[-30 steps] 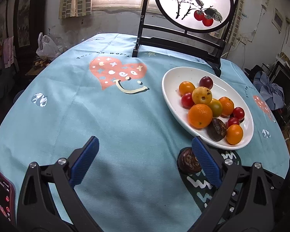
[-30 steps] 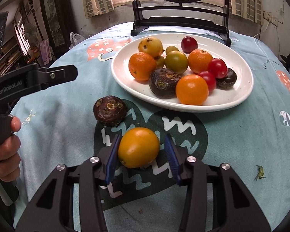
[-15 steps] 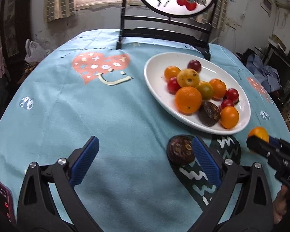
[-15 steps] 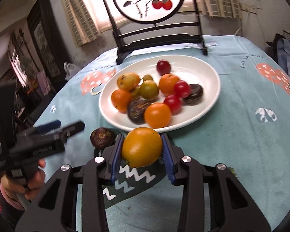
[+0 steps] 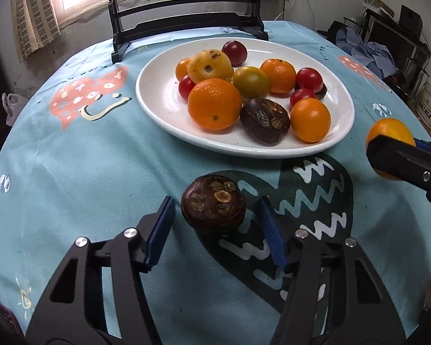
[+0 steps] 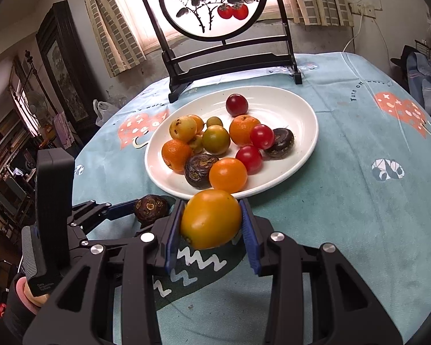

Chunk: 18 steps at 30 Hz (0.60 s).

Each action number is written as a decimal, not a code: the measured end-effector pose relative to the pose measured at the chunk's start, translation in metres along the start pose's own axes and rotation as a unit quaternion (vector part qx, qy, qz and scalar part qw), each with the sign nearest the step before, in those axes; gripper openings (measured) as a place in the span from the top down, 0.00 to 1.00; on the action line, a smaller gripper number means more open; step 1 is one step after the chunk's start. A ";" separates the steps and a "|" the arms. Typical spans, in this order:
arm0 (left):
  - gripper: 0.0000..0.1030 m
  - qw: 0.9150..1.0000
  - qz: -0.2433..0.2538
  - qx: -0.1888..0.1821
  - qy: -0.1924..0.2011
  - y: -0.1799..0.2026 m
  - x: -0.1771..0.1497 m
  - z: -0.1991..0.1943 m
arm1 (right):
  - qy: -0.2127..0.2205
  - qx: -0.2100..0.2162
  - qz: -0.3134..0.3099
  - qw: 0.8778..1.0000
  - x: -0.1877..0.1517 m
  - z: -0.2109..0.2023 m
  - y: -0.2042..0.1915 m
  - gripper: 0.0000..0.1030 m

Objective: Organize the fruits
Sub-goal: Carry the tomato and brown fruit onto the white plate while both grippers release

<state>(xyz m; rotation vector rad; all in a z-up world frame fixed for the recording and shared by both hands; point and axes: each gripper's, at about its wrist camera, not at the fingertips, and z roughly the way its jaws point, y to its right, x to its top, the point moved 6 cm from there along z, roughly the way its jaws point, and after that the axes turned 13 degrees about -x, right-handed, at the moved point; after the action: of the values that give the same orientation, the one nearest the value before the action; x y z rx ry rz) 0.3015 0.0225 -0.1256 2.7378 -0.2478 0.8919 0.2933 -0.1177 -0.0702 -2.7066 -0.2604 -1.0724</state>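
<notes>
Just short of the white oval plate (image 5: 342, 132), on the tabletop | dark brown wrinkled round fruit (image 5: 213, 203) sits between left gripper (image 5: 215, 230) pads, jaws closing, not yet touching | right gripper (image 6: 212, 230) clamps glossy orange fruit (image 6: 211, 218), raised beside plate's near rim

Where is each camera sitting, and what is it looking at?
Left wrist view: sits on the left gripper, looking down along its fingers at a dark brown fruit lying between the open jaws, which have just been closing; the right gripper shows at the right edge.
Right wrist view: sits on the right gripper, which clamps an orange fruit; the left gripper and a hand show at left.
Both views share the white plate of fruit, the blue tablecloth and the black stand.
</notes>
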 end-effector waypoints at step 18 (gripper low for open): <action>0.59 0.995 -0.007 -0.059 0.084 0.010 0.059 -0.058 | 0.044 -0.003 -0.002 0.999 0.045 -0.005 0.006 0.62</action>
<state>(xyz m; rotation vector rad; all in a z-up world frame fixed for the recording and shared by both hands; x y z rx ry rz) 0.3138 0.0250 -0.0431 2.5377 -0.2390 1.0608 0.3238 -0.1211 -0.0370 -2.6556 -0.2496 -1.1927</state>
